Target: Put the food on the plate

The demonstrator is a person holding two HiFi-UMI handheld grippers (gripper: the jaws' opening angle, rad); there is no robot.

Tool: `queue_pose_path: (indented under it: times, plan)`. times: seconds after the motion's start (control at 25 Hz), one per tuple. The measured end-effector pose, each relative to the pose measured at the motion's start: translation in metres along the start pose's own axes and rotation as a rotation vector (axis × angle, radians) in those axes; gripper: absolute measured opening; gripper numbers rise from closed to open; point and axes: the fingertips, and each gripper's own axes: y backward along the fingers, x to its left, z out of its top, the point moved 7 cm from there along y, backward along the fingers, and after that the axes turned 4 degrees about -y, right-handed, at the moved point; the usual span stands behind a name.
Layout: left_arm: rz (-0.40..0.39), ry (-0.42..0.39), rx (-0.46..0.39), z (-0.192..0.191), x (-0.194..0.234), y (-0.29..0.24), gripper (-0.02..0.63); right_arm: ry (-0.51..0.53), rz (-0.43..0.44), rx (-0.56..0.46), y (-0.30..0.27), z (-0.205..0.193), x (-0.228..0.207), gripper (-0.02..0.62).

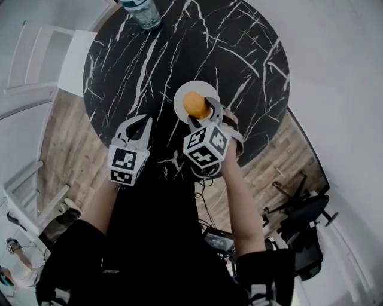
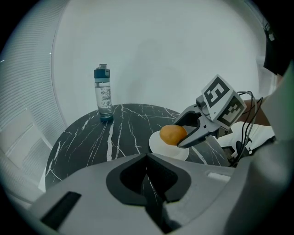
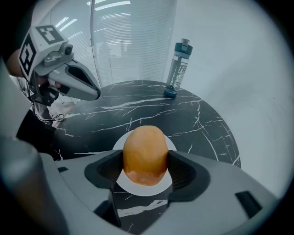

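An orange, egg-shaped piece of food is clamped between the jaws of my right gripper. It hangs just above a small white plate on the round black marble table. In the right gripper view the food fills the gap between the jaws, with the plate showing underneath. My left gripper hovers to the left of the plate, shut and empty. From the left gripper view, the food and the plate lie ahead to the right.
A clear water bottle with a blue cap stands at the table's far edge, also visible as the bottle. White chairs stand on the left. A black office chair and cables lie on the wooden floor at the right.
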Motion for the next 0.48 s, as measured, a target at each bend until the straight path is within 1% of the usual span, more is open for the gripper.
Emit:
queue_pose_path:
  times: [0.48]
  plan:
    - [0.014,0.014,0.021,-0.011,0.000,0.001,0.000,-0.021,0.020,0.040,-0.012,-0.008,0.001,0.298]
